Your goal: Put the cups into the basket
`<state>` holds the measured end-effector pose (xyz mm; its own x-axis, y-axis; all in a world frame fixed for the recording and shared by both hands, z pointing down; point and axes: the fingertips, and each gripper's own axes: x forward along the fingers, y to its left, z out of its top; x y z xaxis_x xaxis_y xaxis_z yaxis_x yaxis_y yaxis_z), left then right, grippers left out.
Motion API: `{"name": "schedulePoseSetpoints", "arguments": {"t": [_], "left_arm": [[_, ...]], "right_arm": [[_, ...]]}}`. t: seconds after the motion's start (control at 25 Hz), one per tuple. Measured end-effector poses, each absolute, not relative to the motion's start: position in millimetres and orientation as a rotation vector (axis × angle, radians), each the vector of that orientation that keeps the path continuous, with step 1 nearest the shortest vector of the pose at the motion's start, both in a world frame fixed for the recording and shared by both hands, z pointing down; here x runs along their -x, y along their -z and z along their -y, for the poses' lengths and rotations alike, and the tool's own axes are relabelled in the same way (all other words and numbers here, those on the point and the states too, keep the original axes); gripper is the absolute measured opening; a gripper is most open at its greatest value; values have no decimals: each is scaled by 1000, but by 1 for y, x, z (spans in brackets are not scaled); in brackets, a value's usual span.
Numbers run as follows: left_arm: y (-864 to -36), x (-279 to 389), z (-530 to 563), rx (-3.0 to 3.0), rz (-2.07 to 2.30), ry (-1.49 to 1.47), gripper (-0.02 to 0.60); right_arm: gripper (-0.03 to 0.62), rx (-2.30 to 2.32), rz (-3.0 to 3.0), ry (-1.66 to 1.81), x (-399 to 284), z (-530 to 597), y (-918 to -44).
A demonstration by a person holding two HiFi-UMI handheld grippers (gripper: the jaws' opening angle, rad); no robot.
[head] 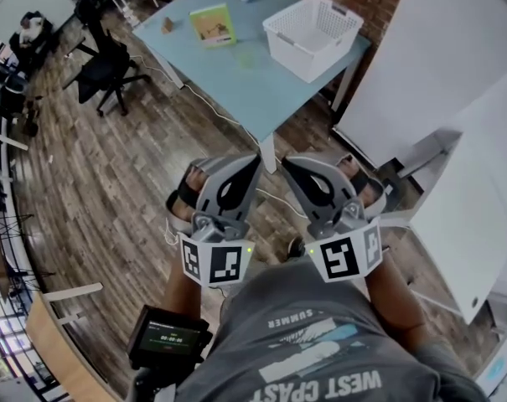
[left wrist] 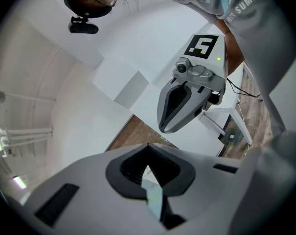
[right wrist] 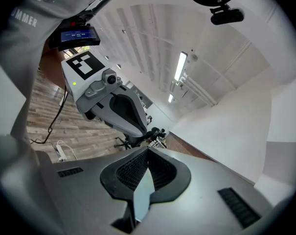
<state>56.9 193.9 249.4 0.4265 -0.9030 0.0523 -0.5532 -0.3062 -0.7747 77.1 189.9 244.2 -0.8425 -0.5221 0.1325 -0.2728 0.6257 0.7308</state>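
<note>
Basket (head: 312, 36), white slotted plastic, is sitting at the smooth pale-blue table's (head: 236, 90) right corner. Wood-plank floor (head: 111, 166) is lying open before it, where left claw (head: 257, 158) and right claw (head: 284, 160) are each pressing together, empty.

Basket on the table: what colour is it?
The basket is white, with latticed walls. The head view shows it best.
</note>
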Motion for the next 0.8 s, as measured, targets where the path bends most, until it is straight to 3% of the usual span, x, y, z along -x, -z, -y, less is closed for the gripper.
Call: {"name": "schedulePoseSetpoints", "arguments": {"t": [0.32, 0.8], "left_arm": [[-255, -52, -178, 1986, -1244, 680, -3], [-246, 18, -147, 2037, -1167, 604, -3]], "right_arm": [[12, -625, 2545, 1032, -72, -168, -250], [12, -734, 2469, 989, -11, -138, -246]]}}
